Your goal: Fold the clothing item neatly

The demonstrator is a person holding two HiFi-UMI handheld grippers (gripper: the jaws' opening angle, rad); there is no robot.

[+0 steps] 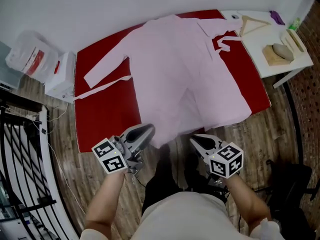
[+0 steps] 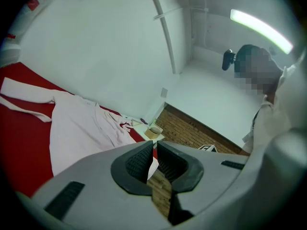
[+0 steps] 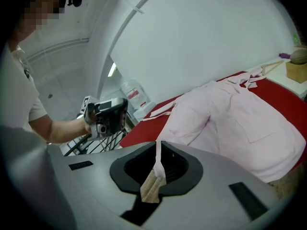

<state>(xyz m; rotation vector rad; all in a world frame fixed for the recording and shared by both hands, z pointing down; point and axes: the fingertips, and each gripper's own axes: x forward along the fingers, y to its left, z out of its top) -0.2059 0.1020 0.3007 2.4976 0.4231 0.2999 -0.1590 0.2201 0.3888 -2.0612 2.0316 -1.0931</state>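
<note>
- Long rectangular red-covered worktop [image 1: 105, 109]: carries the task's thing. A red margin is bare on the left, and a narrow red strip shows on the right.
- Pale pink long-sleeved garment [image 1: 185, 69]: lies spread flat along the worktop, collar at the far end and hem at the near edge. One sleeve [image 1: 106, 66] is stretched out to the left, with a loose fabric tie [image 1: 102, 88] trailing beside it. No fold is visible, so I judge the task to be at its very start. Sleeves, tie and body all remain to be folded in.
- White side table [image 1: 265, 59]: stands against the worktop's far right corner, clear of the fold path.
- Black metal rack [image 1: 20, 149]: on the wooden floor, left of the person.
- White plastic bag [image 1: 31, 54]: on the floor beyond the rack.
- Left hand-held gripper [image 1: 149, 129]: jaws closed, pinching the near hem.
- Right hand-held gripper [image 1: 193, 139]: jaws closed on a thin pink edge of the same hem.
- Wooden hanger [image 1: 252, 23] and wooden block [image 1: 275, 54]: on the side table.
</note>
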